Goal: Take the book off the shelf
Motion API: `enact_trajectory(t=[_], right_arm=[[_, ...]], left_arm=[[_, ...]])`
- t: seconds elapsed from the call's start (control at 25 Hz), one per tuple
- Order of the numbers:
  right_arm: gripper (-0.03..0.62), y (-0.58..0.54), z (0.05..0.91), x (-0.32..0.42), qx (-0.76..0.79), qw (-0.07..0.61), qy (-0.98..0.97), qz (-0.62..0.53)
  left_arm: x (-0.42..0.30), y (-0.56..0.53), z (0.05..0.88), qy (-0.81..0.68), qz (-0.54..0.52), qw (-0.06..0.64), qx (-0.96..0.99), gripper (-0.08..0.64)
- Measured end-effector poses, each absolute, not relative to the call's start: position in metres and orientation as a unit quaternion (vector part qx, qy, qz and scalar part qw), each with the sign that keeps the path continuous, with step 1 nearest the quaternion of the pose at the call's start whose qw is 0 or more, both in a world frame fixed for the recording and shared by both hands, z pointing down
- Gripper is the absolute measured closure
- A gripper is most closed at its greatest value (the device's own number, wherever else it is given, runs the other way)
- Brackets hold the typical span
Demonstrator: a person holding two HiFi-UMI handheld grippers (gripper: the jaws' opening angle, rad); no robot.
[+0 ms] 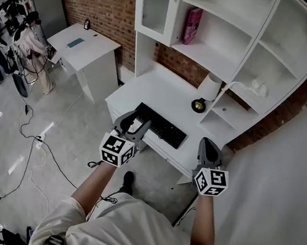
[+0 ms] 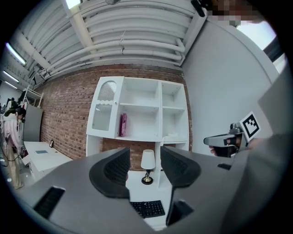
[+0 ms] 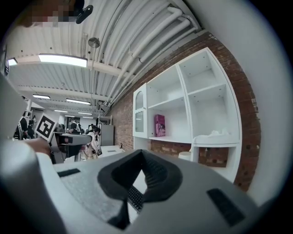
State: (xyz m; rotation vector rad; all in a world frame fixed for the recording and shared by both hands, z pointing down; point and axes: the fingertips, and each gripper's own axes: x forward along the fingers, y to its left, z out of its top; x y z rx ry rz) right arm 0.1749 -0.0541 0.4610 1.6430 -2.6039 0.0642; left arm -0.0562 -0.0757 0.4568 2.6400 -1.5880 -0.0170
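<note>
Book (image 1: pixel 192 26) cover print too small to read; stands upright on white shelf (image 1: pixel 217 56), mid-left bay, by glass door (image 1: pixel 155 11). Your L gripper (image 2: pixel 145 157) gapes wide, empty; R gripper (image 3: pixel 142 153) pinched together. White desk (image 1: pixel 157 92) w/ keyboard (image 1: pixel 161 125), lamp (image 1: pixel 207 90); brick wall (image 1: pixel 101 2) behind.

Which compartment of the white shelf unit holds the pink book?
The lower middle compartment, beside the glass-door cabinet. Only it holds the pink book, upright at its left end.
</note>
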Motion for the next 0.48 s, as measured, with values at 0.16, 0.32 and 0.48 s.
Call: enact_trajectory(t=[0.16,0.32,0.48], right_arm=[[0.589,-0.088,0.461,0.164,0.545,0.041,-0.837,0.016],[0.589,-0.124,0.459,0.149,0.558,0.043,-0.828,0.018],[0.589,-0.157,0.459,0.135,0.57,0.046,-0.82,0.018]], left_arm=[[-0.065,-0.119,0.455,-0.502,-0.01,0.033,0.864,0.362],[-0.077,-0.162,0.454,-0.487,-0.007,0.035,0.873,0.363],[-0.089,-0.202,0.451,-0.474,-0.006,0.034,0.88,0.363]])
